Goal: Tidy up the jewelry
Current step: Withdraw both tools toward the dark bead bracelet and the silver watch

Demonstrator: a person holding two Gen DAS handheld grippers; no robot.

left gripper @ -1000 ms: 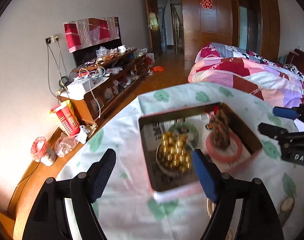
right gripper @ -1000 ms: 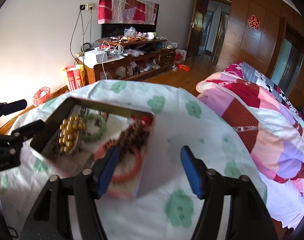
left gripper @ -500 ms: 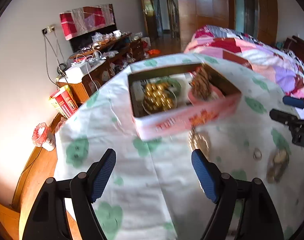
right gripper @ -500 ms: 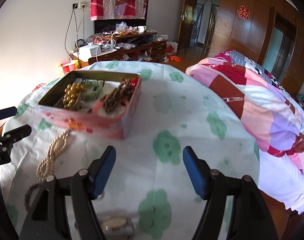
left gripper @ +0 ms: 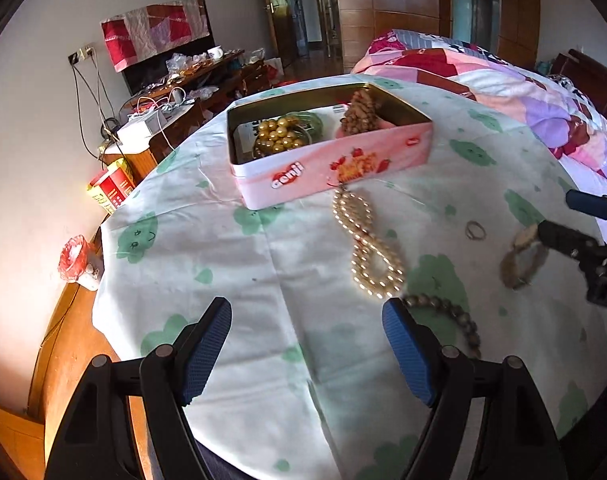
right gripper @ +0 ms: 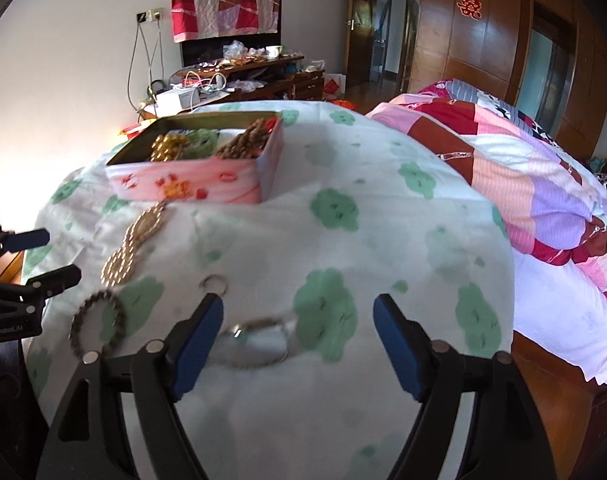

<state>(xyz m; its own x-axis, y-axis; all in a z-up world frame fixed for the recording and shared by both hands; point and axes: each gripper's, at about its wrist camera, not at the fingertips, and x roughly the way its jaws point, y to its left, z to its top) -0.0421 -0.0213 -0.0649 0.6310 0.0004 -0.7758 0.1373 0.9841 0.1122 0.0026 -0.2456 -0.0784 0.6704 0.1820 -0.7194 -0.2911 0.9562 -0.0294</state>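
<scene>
A pink tin box (left gripper: 335, 164) (right gripper: 191, 184) stands on the clothed table and holds gold beads (left gripper: 279, 138), a green bangle and a brown bead string (left gripper: 361, 114). In front of it lie a pearl necklace (left gripper: 367, 246) (right gripper: 133, 240), a dark bead bracelet (left gripper: 447, 312) (right gripper: 97, 324), a small ring (left gripper: 474, 230) (right gripper: 214, 283) and a watch-like bracelet (left gripper: 521, 258) (right gripper: 255, 340). My left gripper (left gripper: 307, 352) is open and empty, near the table's front edge. My right gripper (right gripper: 299, 348) is open and empty, just above the watch-like bracelet.
The table wears a white cloth with green prints (left gripper: 223, 264). A bed with a patchwork quilt (right gripper: 523, 168) lies to the right. A cluttered wooden TV cabinet (left gripper: 183, 92) stands along the far wall, with a red carton (left gripper: 111, 190) on the floor.
Both grippers have pulled back from the tin box towards the table's near side. The loose jewelry in front of the box has come into view. Both stay open.
</scene>
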